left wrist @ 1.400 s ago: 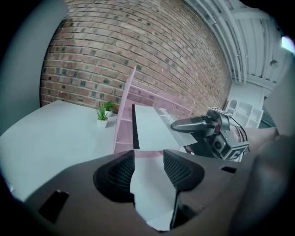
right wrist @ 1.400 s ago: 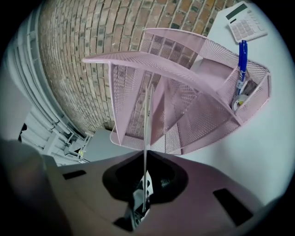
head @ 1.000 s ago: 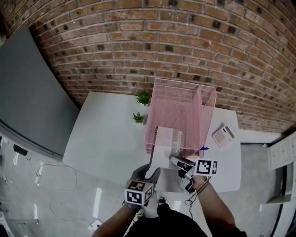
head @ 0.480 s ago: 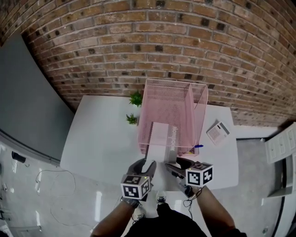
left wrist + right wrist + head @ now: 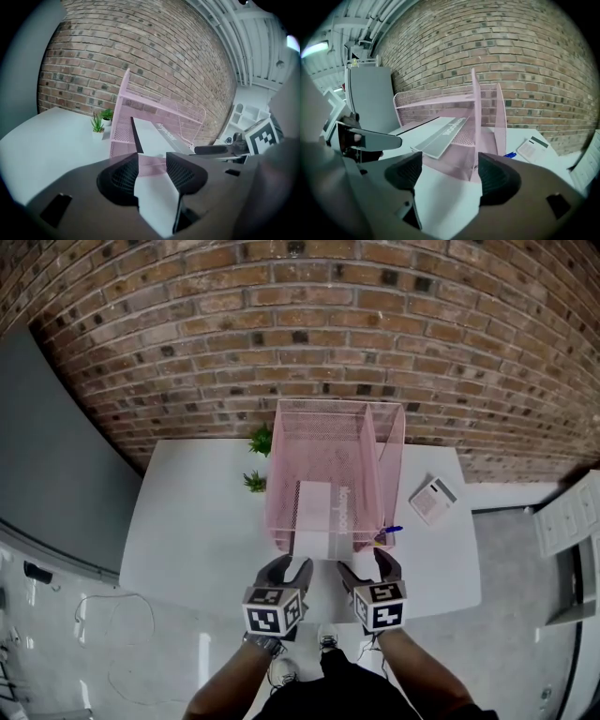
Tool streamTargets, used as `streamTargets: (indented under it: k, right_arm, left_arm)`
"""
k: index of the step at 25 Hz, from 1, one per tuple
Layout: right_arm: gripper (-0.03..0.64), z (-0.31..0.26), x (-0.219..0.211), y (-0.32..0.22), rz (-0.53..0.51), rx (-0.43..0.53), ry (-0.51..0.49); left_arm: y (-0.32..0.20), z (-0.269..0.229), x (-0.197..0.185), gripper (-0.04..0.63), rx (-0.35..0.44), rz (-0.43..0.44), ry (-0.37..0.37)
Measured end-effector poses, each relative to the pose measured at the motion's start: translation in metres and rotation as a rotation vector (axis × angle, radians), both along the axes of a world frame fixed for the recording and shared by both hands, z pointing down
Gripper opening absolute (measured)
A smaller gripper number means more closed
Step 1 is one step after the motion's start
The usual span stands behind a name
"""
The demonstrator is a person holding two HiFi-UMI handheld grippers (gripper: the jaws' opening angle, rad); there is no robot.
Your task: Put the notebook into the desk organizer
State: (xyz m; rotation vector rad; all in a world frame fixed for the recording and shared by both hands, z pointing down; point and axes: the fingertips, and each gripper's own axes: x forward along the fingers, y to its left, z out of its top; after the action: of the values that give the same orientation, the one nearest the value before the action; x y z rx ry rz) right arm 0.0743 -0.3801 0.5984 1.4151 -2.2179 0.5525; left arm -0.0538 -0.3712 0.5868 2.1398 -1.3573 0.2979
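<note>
The notebook (image 5: 317, 512) is lying slanted in the left compartment of the pink desk organizer (image 5: 323, 423), its near end jutting out past the front lip. Just in front, over the worktop (image 5: 197, 512), the left claw (image 5: 287, 568) is standing spread and empty. The right claw (image 5: 366, 566) has just been opening, with nothing between its jaws. Any claw brushing that overhanging end is likely risking tipping the notebook back out.
</note>
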Motion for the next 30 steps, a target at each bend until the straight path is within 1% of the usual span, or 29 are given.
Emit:
streamTargets:
  k: [2, 5, 11, 16, 24, 30]
  right_arm:
    - [0.399, 0.002, 0.003, -0.004, 0.034, 0.000, -0.005]
    - [0.407, 0.004, 0.004, -0.011, 0.073, -0.001, -0.023]
    - [0.425, 0.003, 0.002, -0.024, 0.115, 0.000, -0.033]
    - [0.445, 0.005, -0.002, -0.033, 0.154, 0.001, -0.020]
    - [0.463, 0.006, -0.004, -0.043, 0.211, 0.002, -0.027]
    - [0.462, 0.007, -0.003, -0.040, 0.231, 0.001, -0.040]
  left_arm:
    - [0.002, 0.000, 0.001, 0.184, -0.003, 0.001, -0.001]
    - [0.006, 0.000, -0.002, 0.183, -0.002, 0.003, -0.005]
    - [0.012, -0.006, -0.009, 0.183, 0.016, 0.001, -0.013]
    - [0.017, -0.012, -0.013, 0.183, 0.027, 0.000, -0.013]
    - [0.026, -0.015, -0.019, 0.183, 0.028, 0.019, -0.016]
    - [0.032, -0.019, -0.023, 0.183, 0.034, 0.030, -0.011]
